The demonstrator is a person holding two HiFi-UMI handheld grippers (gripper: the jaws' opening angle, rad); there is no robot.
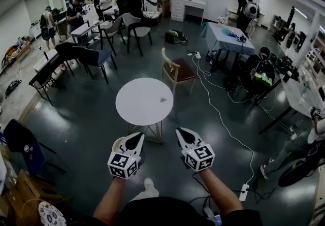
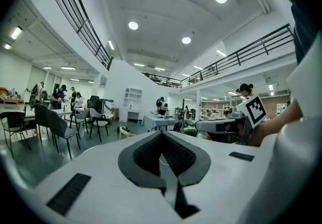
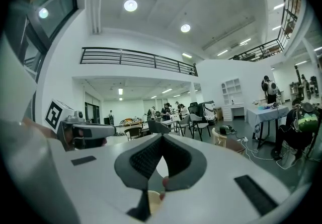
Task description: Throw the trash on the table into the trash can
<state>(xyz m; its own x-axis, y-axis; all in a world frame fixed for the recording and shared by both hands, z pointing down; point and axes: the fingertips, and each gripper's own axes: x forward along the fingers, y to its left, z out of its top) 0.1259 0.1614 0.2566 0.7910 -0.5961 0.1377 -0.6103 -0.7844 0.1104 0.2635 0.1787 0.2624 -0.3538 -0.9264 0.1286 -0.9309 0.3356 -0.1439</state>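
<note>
Pointing fwd, the L white gripper (image 1: 139, 136) & the R white gripper (image 1: 180, 131) both have jaws shut, nothing in them. By the L one sits a pale round trash can (image 1: 117, 142). Ahead, a small grey scrap (image 1: 163, 100) lies on the round white table (image 1: 137, 110).

A small piece of trash (image 1: 163, 100) lies on the round desk (image 1: 136, 110), a chair (image 1: 177, 71) stands behind it, and the trash can (image 1: 118, 143) sits on the floor before it, beneath the left gripper (image 1: 138, 136).
</note>
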